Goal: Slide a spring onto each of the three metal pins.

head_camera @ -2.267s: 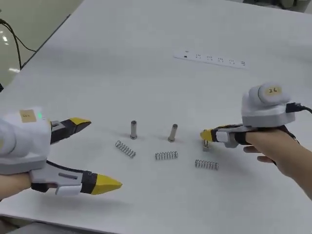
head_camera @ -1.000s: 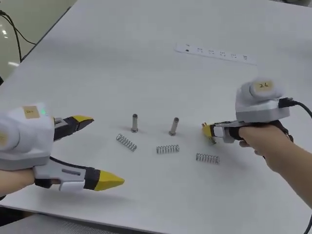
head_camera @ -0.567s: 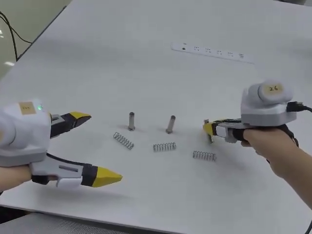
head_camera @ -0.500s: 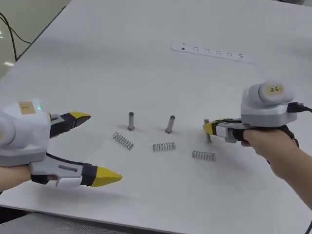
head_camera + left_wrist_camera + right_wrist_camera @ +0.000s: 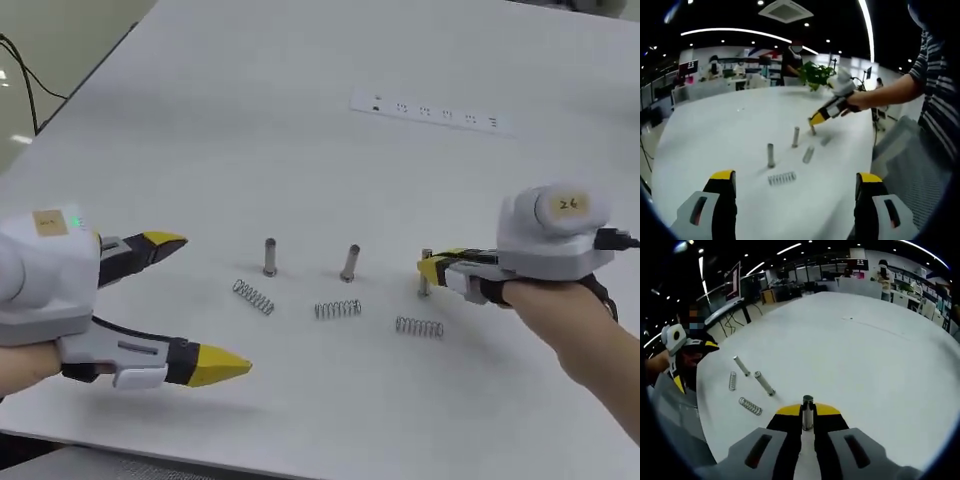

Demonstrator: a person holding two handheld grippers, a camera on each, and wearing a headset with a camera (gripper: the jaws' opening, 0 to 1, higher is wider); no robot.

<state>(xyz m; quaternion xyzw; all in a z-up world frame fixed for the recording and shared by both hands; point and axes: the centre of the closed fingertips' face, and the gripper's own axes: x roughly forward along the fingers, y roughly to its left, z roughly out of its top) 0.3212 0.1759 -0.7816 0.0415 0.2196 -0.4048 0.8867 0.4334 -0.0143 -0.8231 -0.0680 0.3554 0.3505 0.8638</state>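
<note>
Two metal pins stand upright on the white table, the left pin (image 5: 270, 257) and the middle pin (image 5: 350, 262). My right gripper (image 5: 428, 270) is shut on the third pin (image 5: 425, 283), which stands upright between its yellow tips (image 5: 807, 412). Three springs lie in front of the pins: the left spring (image 5: 253, 297), the middle spring (image 5: 338, 309) and the right spring (image 5: 419, 327). My left gripper (image 5: 195, 305) hovers wide open to the left of the left spring, holding nothing. In the left gripper view the left pin (image 5: 770, 155) and the left spring (image 5: 782, 178) lie just ahead of the jaws.
A white power strip (image 5: 436, 115) lies flat at the far side of the table (image 5: 300, 160). A black cable (image 5: 30, 85) hangs off the table's left edge. A person's hand (image 5: 560, 310) holds the right gripper.
The right gripper has stayed shut on the third pin and shifted only slightly. The left gripper has stayed open in the same place. The head camera has moved a little.
</note>
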